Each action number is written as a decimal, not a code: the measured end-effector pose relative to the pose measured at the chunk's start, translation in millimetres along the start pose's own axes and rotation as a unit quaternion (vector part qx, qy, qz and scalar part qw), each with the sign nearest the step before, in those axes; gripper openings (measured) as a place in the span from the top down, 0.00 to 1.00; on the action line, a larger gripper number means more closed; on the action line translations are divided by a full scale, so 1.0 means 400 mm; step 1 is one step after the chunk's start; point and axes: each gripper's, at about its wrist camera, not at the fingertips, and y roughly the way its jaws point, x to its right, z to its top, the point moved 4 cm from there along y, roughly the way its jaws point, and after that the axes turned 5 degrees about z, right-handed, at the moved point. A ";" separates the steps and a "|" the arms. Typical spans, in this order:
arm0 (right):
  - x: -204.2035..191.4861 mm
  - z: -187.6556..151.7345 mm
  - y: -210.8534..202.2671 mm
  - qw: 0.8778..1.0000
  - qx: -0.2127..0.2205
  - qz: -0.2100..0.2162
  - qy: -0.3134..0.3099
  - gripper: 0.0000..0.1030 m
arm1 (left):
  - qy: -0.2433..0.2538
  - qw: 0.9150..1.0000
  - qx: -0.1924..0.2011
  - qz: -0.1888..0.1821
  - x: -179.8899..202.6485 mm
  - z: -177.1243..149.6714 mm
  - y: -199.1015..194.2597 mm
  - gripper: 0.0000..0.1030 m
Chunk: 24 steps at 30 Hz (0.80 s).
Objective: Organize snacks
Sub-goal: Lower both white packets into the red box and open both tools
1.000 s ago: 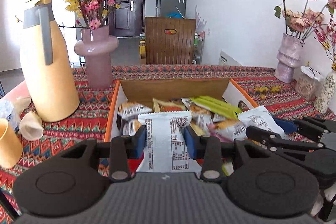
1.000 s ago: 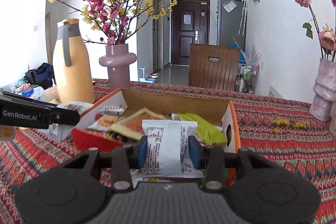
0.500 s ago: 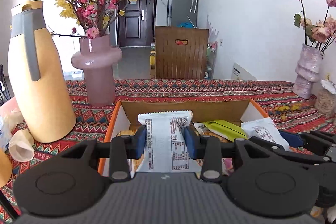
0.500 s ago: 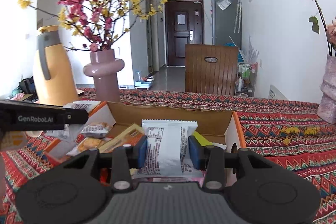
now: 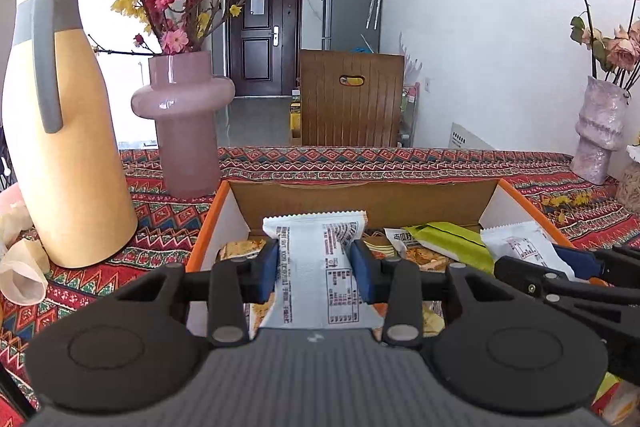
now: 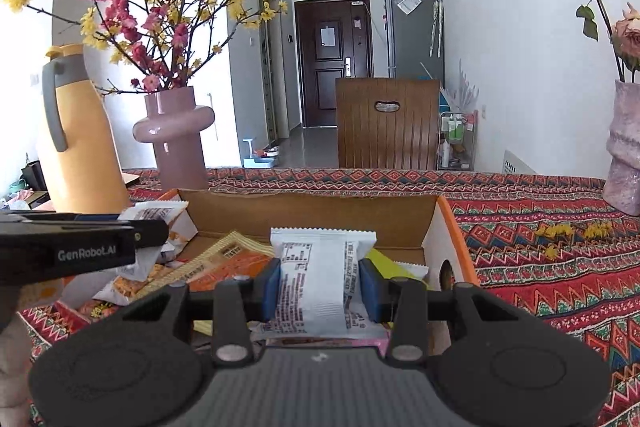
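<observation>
An open cardboard box (image 5: 360, 197) with orange edges sits on the patterned table and holds several snack packets. My left gripper (image 5: 316, 265) is shut on a white snack packet (image 5: 316, 259) above the box's near left part. My right gripper (image 6: 320, 285) is shut on another white snack packet (image 6: 316, 287) above the box (image 6: 304, 215), near its right end. The right gripper also shows at the right of the left wrist view (image 5: 560, 271), and the left gripper at the left of the right wrist view (image 6: 80, 247). A green packet (image 5: 452, 237) lies in the box.
A yellow thermos jug (image 5: 60, 131) and a pink vase with flowering branches (image 5: 184, 123) stand left of the box. A mottled vase with dried roses (image 5: 600, 131) stands at the far right. A wooden chair back (image 5: 352, 99) is behind the table. Crumpled paper cups (image 5: 20, 267) lie at the left.
Both grippers have lifted and tilted up with their packets still held, so the box now sits lower in both views. Neither gripper has opened.
</observation>
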 end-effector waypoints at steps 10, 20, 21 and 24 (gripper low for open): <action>0.008 -0.005 0.001 1.000 0.000 0.000 0.011 0.48 | -0.013 1.000 0.012 -0.016 -0.006 0.002 -0.015 0.51; 0.026 -0.009 -0.010 0.999 0.013 -0.019 0.031 0.00 | -0.031 0.999 0.036 0.007 -0.029 0.006 -0.045 0.00; 0.027 -0.008 -0.010 0.999 0.014 -0.018 0.032 0.00 | -0.031 0.999 0.035 0.007 -0.029 0.006 -0.046 0.00; 0.027 -0.008 -0.012 0.999 0.015 -0.019 0.032 0.00 | -0.032 0.999 0.034 0.006 -0.031 0.007 -0.048 0.00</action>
